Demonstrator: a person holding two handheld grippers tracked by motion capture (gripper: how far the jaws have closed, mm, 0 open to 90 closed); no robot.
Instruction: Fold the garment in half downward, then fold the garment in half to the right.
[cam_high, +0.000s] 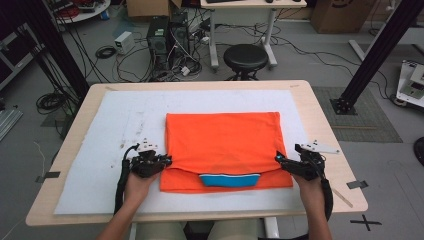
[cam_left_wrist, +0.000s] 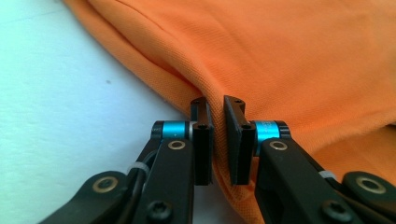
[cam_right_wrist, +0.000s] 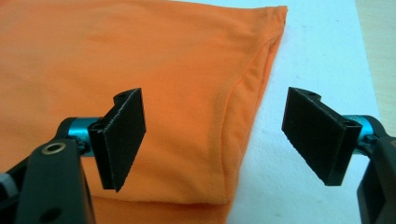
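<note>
Left gripper (cam_left_wrist: 217, 140) jaws pinch the orange shirt (cam_left_wrist: 280, 56); right gripper (cam_right_wrist: 215, 135) gapes; high view adds blue collar (cam_high: 229, 180)

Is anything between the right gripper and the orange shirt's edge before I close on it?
Nothing visible. The right gripper stands open over the right edge of the orange shirt, with only the white mat beneath. The left gripper is already shut on the shirt's left edge.

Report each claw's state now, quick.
Left claw: closed, pinching the left edge of the orange shirt.
Right claw: open, straddling the shirt's right edge, gripping nothing.
</note>
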